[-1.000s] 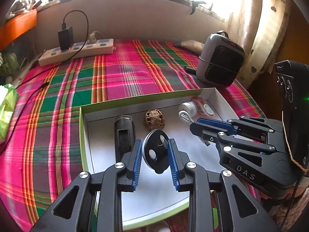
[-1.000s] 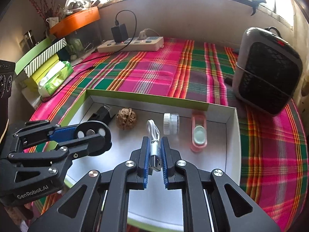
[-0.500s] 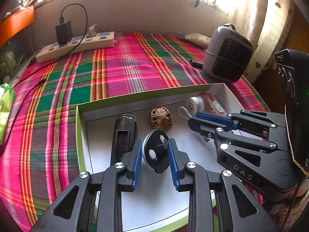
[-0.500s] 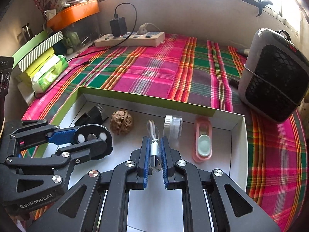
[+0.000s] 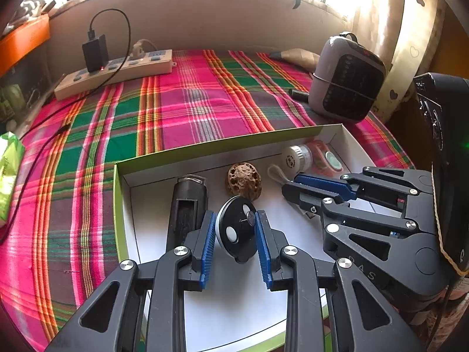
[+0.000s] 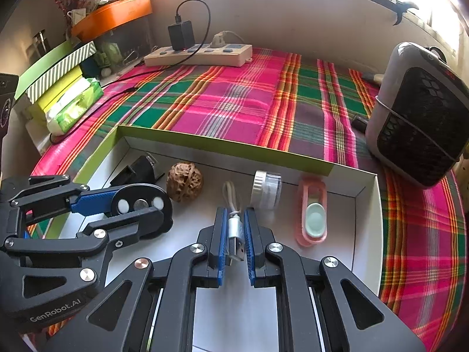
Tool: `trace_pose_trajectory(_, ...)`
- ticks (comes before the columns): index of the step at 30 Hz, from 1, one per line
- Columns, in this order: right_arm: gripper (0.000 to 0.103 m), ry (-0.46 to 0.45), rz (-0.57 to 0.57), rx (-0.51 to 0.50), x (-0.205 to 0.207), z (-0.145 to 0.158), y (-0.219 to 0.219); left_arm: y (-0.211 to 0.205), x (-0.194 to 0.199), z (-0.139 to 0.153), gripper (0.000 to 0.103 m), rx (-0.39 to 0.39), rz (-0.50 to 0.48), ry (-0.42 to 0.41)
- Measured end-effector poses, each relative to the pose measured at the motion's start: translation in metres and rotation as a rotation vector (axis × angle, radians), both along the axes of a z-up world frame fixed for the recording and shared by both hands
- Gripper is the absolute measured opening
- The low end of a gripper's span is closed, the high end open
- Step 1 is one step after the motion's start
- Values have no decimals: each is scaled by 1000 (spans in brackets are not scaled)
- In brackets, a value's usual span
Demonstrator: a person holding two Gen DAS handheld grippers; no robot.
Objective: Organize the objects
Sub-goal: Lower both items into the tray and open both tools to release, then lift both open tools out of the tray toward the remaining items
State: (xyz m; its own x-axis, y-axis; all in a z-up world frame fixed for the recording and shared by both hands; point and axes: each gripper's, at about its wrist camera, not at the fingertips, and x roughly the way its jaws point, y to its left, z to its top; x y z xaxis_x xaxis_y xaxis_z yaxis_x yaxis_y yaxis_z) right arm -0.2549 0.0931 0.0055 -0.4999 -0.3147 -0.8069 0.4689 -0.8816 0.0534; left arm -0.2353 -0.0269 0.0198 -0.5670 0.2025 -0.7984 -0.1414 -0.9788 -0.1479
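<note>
Your left-hand fingers [image 5: 208, 236] are pinching a round black disc [image 5: 236, 230] with white dots on its face, one blue pad on each side of it, held on edge over the white floor of the green-rimmed box [image 5: 117, 205]. Your right-hand fingers [image 6: 223, 240] are pressed in tight on the silver USB plug of a short white cable [image 6: 234, 226], whose looped cord runs away from the plug toward the far wall of the box.

From the right wrist view, your left gripper [image 6: 137, 209] sits at the left of the box with the disc between its pads; from the left wrist view, your right gripper [image 5: 315, 193] comes in from the right, its tips near the white loop.

Along the far wall of the box lie, left to right, a black rectangular gadget [image 5: 187, 202], a wrinkled brown walnut [image 6: 184, 181], a small clear jar with a white ribbed lid [image 6: 266, 189] on its side, and a pink oval case [image 6: 313, 211] with a pale green inset. The walnut is just beyond the disc; the jar is just beside the cable's loop.

The box rests on a bench covered by a pink and green plaid cloth [image 6: 228, 99]. Farther back are a beige power strip [image 6: 199, 54] with a black charger plugged in, and to the right a grey heater [image 6: 416, 123] with a dark grille. A green tissue pack [image 6: 74, 107] lies at the left edge.
</note>
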Motion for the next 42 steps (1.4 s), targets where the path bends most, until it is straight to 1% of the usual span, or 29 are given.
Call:
trace_pose_trajectory(6, 12, -3, 0, -6, 0, 0, 1, 1, 1, 0, 25, -14, 3, 0)
trace_pose_trajectory(17, 13, -6, -15, -12, 2, 1, 1, 0, 0, -1, 26, -7, 11, -3)
trace_pose_trajectory(18, 14, -6, -16, -16, 2, 1, 2, -1, 1, -1, 27, -8, 11, -3)
trace_pose_trajectory(20, 22, -6, -18, -20, 3, 2, 3, -1, 1, -1, 28, -14, 11, -2)
trace_pose_trajectory(21, 23, -6, -18, -20, 3, 2, 3, 0, 2, -1, 29, -16, 10, -2)
trace_pose_trajectory(30, 23, 0, -32, -37, 10, 6, 8, 0, 11, 6, 31, -17, 12, 11)
trace_pose_trajectory(34, 29, 7, -38, -44, 15, 9, 9, 0, 16, 8, 31, -11, 15, 20)
trace_pose_trajectory(42, 29, 26, -44, -52, 27, 16, 12, -5, 31, 17, 33, 4, 39, 49)
